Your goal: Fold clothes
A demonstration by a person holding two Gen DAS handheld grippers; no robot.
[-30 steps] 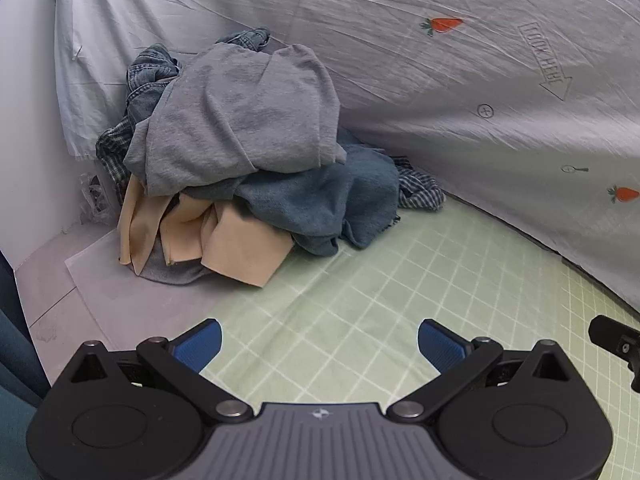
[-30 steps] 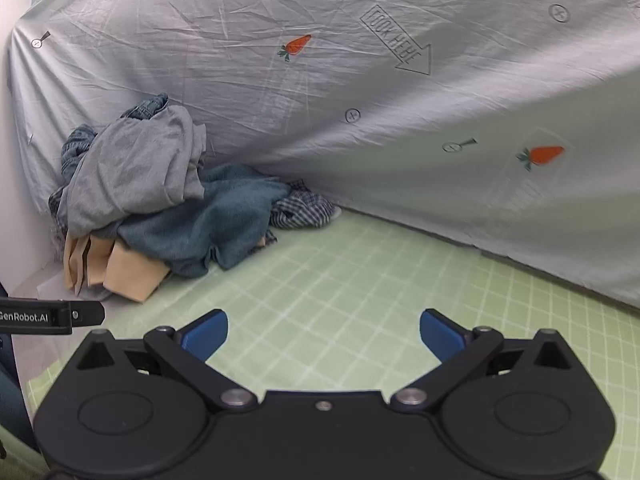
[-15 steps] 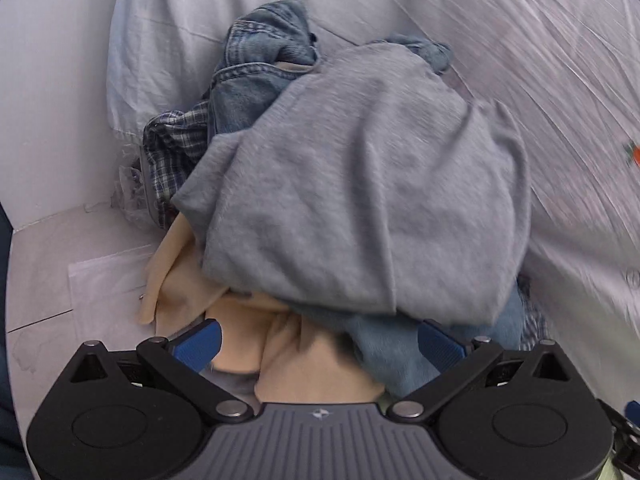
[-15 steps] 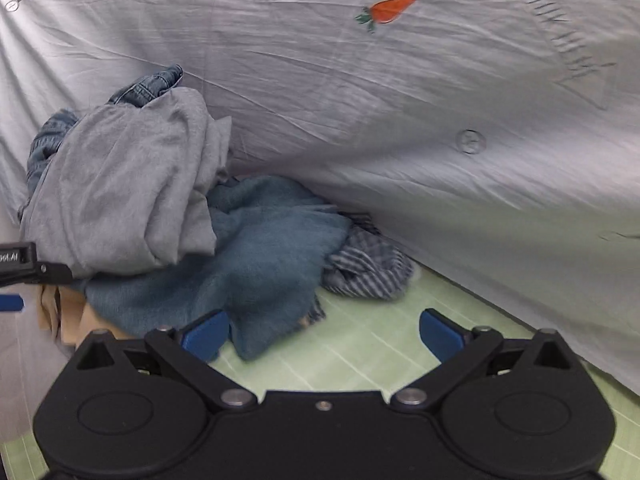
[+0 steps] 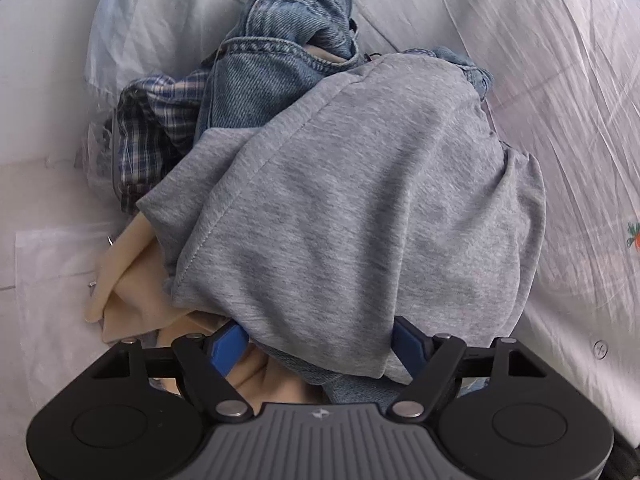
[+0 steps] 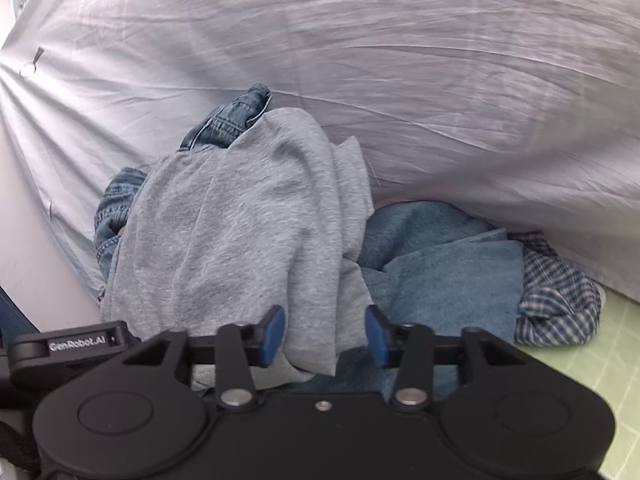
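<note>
From the left wrist, the left gripper (image 5: 318, 344) has its jaws closing, still well apart, with the lower hem of the grey sweatshirt (image 5: 360, 208) bunched between the blue pads (image 5: 228, 342); the cloth reaches both pads, but whether they press it yet I cannot tell. Under the jaws and to their left lies a beige garment (image 5: 128, 276). Beyond the sweatshirt, straight ahead of the jaws, sit blue jeans (image 5: 260, 76), with a plaid shirt (image 5: 148, 128) to their left (all heaped against a pale sheet (image 5: 540, 80)).

From the right wrist, the right gripper (image 6: 326, 334) is also closing, jaws nearer together, with a hanging fold of the same grey sweatshirt (image 6: 240, 240) between them; the left pad (image 6: 272, 332) touches the cloth, the right stands just beside it. To the right of the jaws lie a blue towel (image 6: 440, 264) and a checked shirt (image 6: 560, 300) on a green gridded mat (image 6: 616, 360).
</note>
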